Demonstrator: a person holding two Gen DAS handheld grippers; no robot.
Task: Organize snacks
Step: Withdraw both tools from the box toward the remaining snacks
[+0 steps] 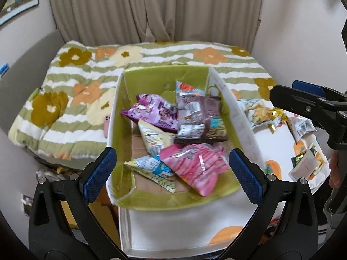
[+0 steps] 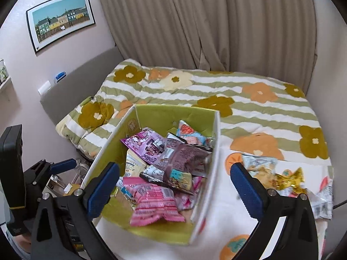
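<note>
A cardboard box (image 1: 238, 117) with a green inside stands on the bed and holds several snack packets. Among them are a pink packet (image 1: 190, 164), a brown one (image 1: 197, 119) and a purple one (image 1: 154, 110). My left gripper (image 1: 173, 173) hangs open over the box's near end, empty. My right gripper (image 2: 175, 186) is open too, above the box's (image 2: 208, 184) right wall and the pink packet (image 2: 154, 203), with nothing between its pads. More loose snack packets (image 2: 282, 177) lie on a white cloth to the right of the box. Each gripper shows at the edge of the other's view.
The box sits on a green-striped floral quilt (image 1: 65, 108). A pink phone (image 1: 106, 125) lies against the box's left wall. Beige curtains (image 2: 195, 32) close off the far side, and a grey headboard (image 2: 86, 78) runs along the left. A hand (image 1: 335, 173) shows at the right edge.
</note>
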